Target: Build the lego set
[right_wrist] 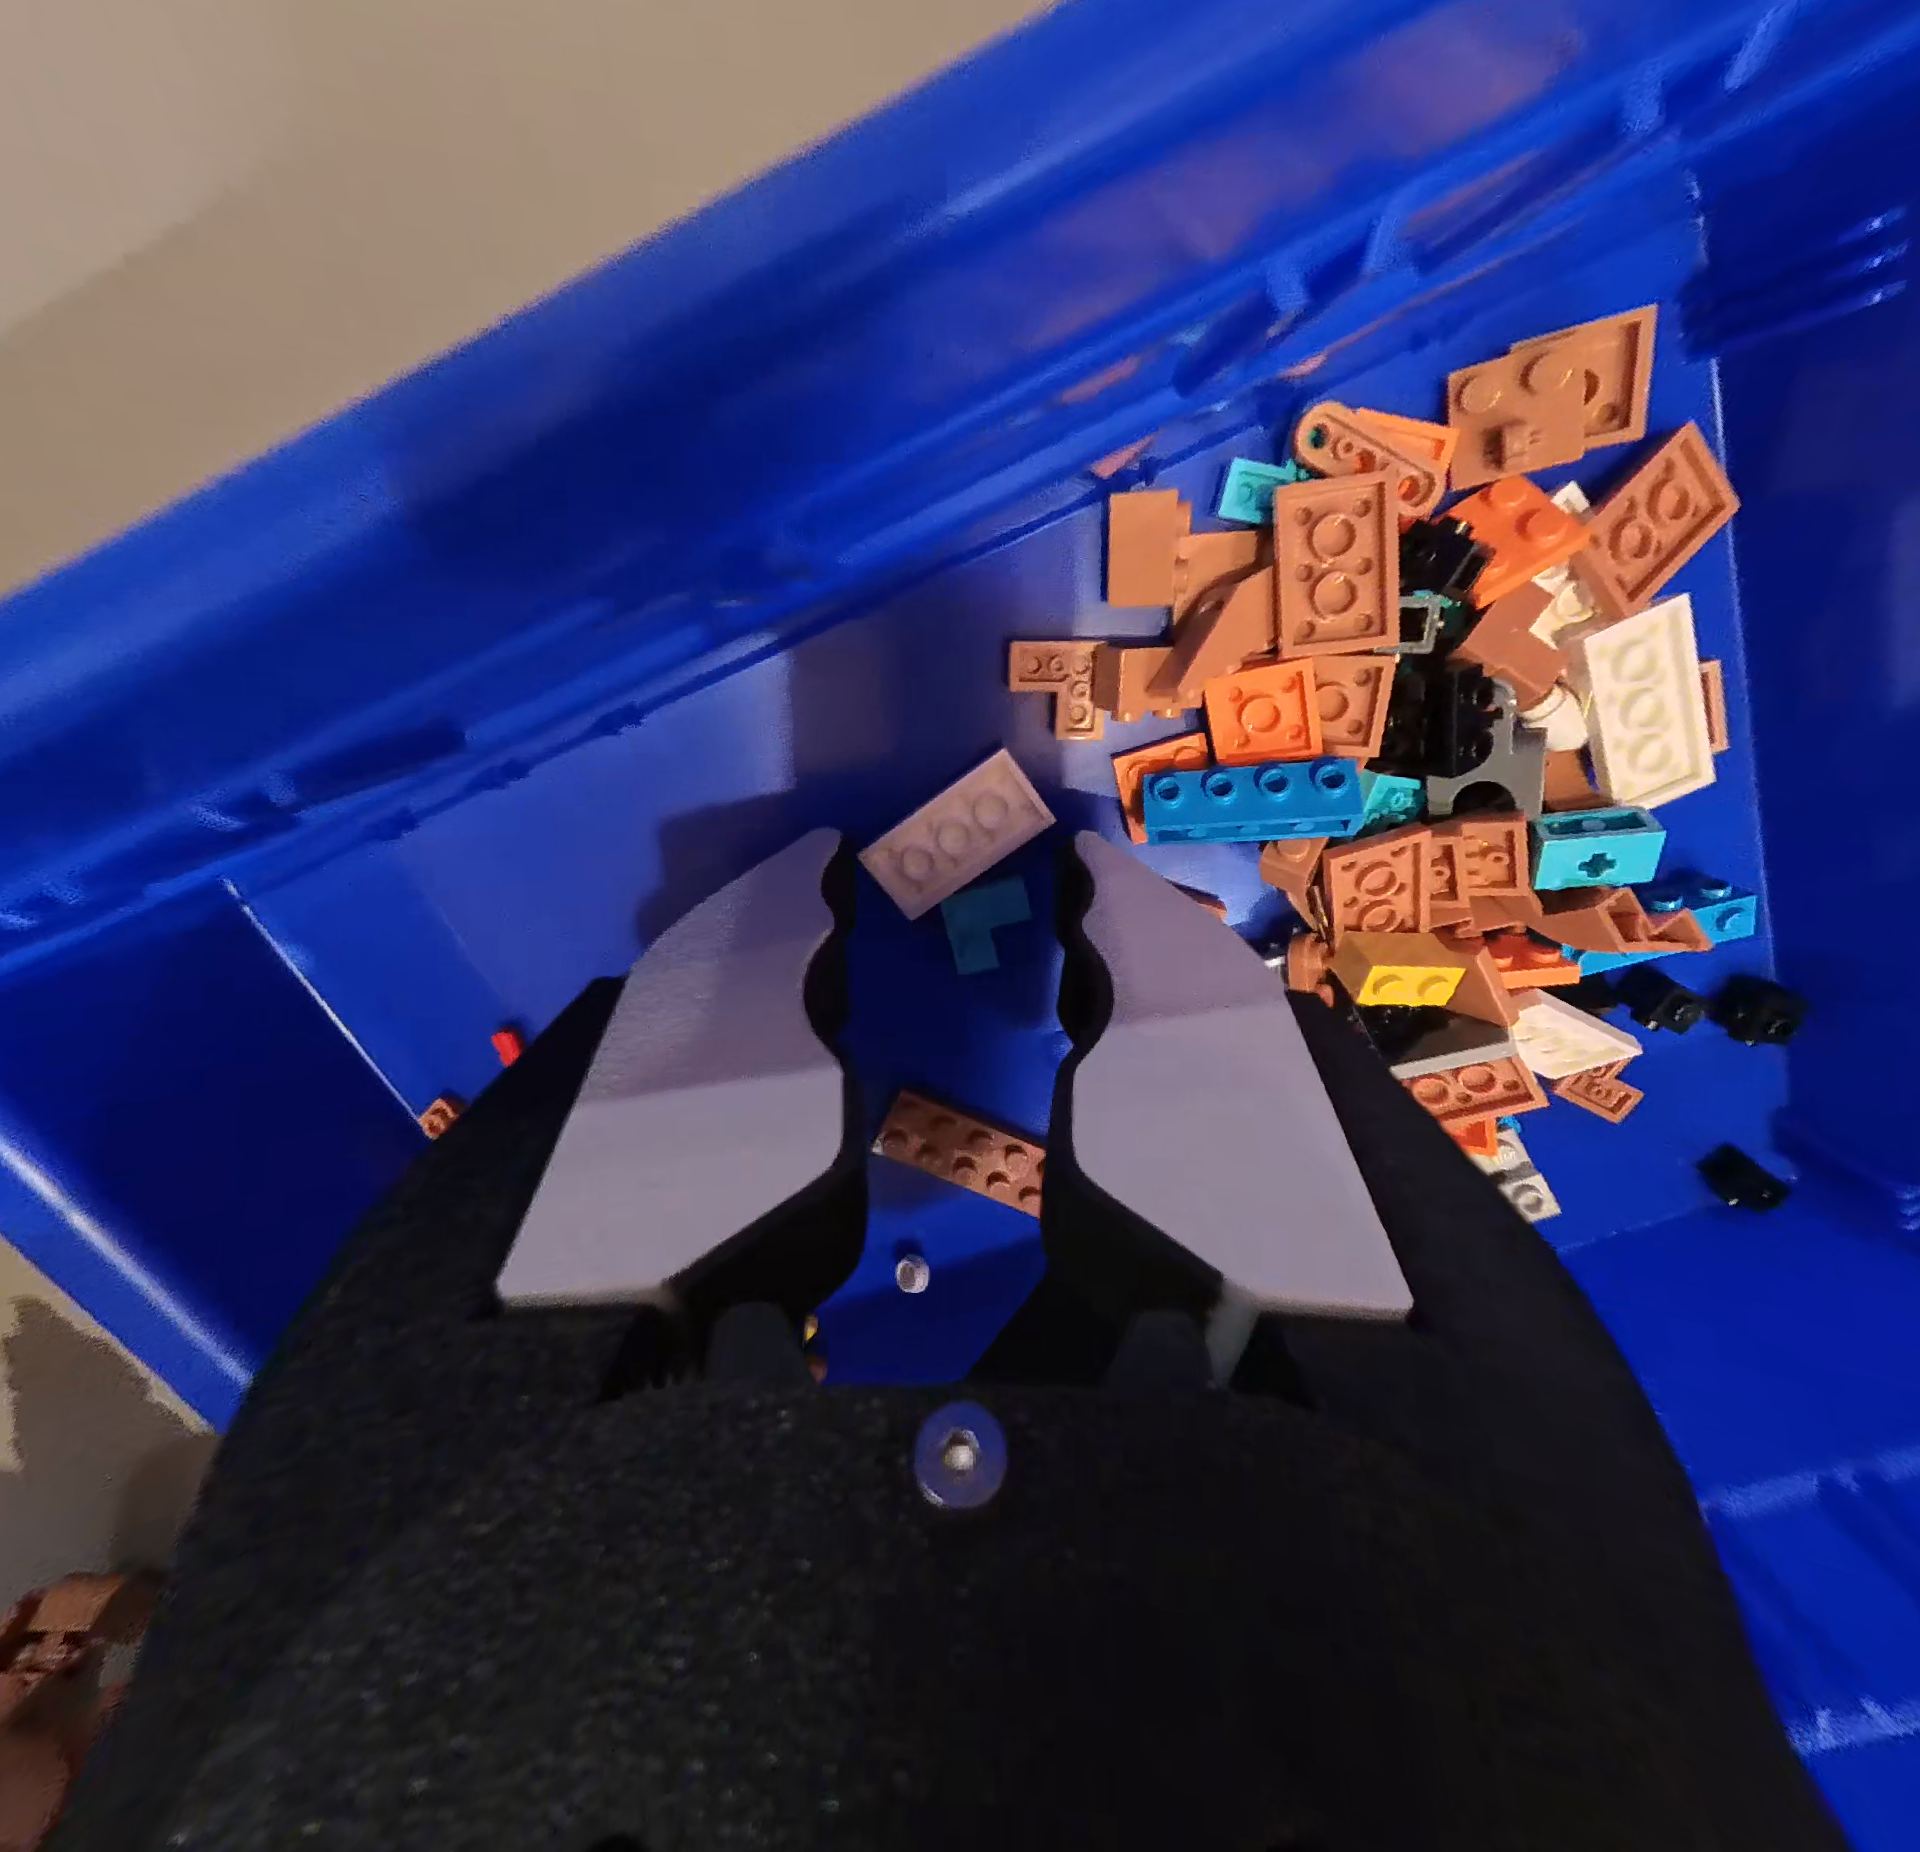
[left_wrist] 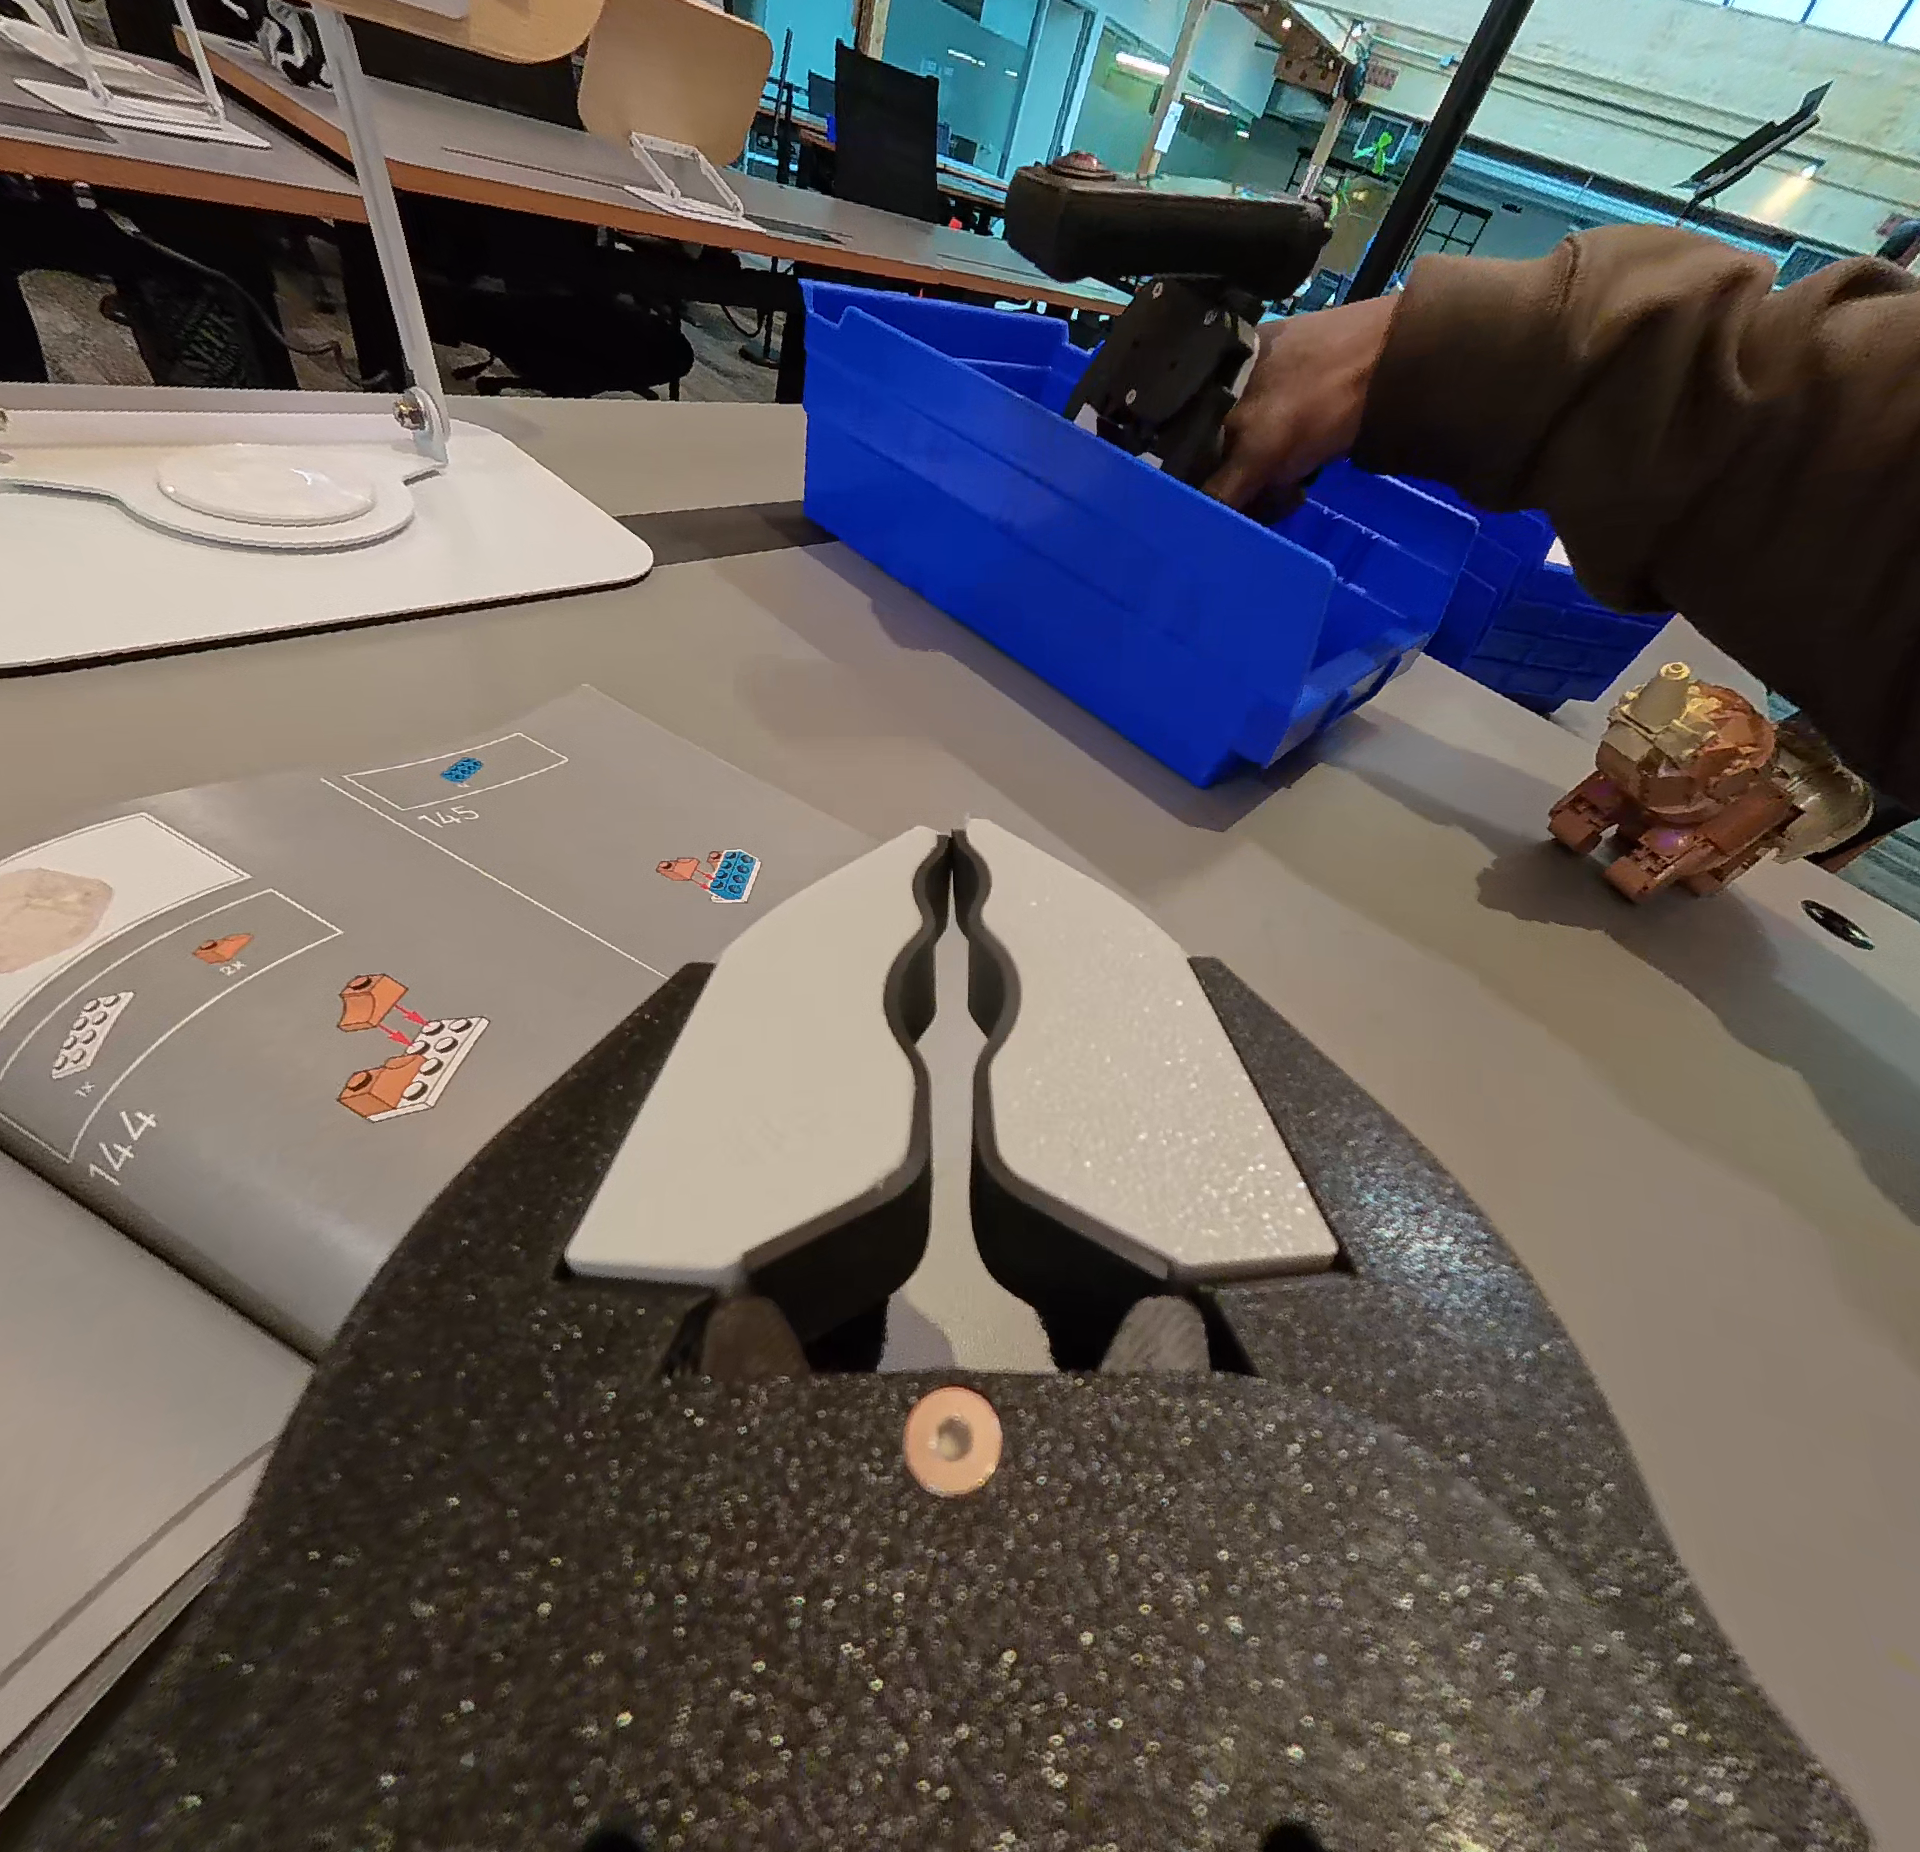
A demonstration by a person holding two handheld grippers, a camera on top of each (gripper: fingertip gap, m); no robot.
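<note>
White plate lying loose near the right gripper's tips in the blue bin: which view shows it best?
The right wrist view: the white plate lies underside up just beyond the open right gripper. The left wrist view shows only the blue bin from outside; its wall hides the plate.

Looks like a big open-plan office or maker lab. Long rows of tables (left_wrist: 582, 176) run back across the room, with plywood-backed chairs (left_wrist: 675, 67), a black monitor (left_wrist: 883, 129), glass-walled rooms behind and a high ceiling with skylights. The grey table (left_wrist: 1351, 1023) up front has a white stand (left_wrist: 312, 514) at its far left corner.
</note>
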